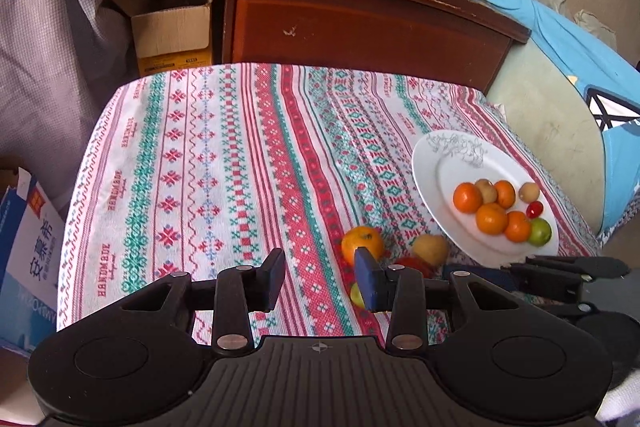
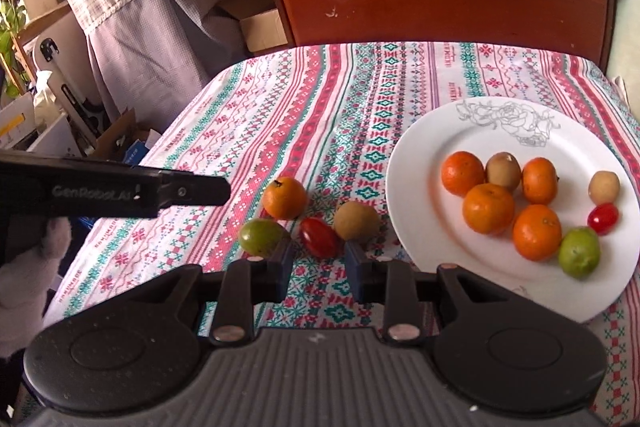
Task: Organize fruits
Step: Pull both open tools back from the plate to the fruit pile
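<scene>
My right tool (image 2: 318, 269) is spread, its dark blue pads empty and touching nothing; between and just beyond them on the patterned red, green and white cloth of the worktop (image 2: 328, 99) lies an oblong red cherry tomato (image 2: 319, 237); a round green fruit (image 2: 262, 235) sits just left of it, a tan-brown round fruit (image 2: 356, 221) just right, and a loose orange mandarin (image 2: 285, 197) behind; my left tool (image 1: 320, 281) is likewise spread and holds nothing, hovering over the cloth with the same mandarin (image 1: 362, 242) just past its right pad; the round white plate with a grey line drawing (image 2: 420, 147) stands to the right of the loose fruits, near the tan one; it contains four orange mandarins clustered at centre, a brown fruit (image 2: 503, 171) among them, a pale tan fruit (image 2: 604, 186), a small red tomato (image 2: 603, 218) and a green fruit (image 2: 579, 253) toward its right rim; a dark wooden cabinet (image 2: 440, 3) stands behind the worktop.
</scene>
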A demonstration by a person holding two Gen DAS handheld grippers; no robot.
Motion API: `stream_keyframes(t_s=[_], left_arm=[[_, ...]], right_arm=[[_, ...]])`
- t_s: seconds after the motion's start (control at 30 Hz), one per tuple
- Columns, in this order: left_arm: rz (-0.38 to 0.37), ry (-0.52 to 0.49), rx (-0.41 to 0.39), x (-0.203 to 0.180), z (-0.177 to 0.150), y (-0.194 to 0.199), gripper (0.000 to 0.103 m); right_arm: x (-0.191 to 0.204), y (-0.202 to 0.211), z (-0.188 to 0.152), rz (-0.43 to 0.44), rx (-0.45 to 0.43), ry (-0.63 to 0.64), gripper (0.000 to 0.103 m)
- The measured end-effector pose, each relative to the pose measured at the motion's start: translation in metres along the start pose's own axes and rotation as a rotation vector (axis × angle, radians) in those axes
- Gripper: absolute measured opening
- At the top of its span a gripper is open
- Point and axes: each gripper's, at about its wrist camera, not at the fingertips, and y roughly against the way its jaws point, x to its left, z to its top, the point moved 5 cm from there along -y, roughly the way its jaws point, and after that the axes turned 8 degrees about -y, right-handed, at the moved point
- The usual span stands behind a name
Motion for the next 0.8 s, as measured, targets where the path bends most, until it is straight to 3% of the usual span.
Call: stream_keyframes(t_s=[0.33, 0.47, 0.8], left_arm=[[-0.021, -0.038, 0.029, -0.004, -0.009, -0.002, 0.037], [-0.032, -0.058, 0.032, -0.009, -0.011, -0.003, 0.037], [-0.075, -0.165, 0.034, -0.035, -0.021, -0.010, 0.037]], right_arm=[[0.006, -0.018, 0.003, -0.022, 0.005, 0.028, 0.030], [0.006, -0.017, 0.002, -0.021, 0.006, 0.036, 0.021], [-0.005, 0.002, -0.004, -0.024, 0.004, 0.016, 0.018]])
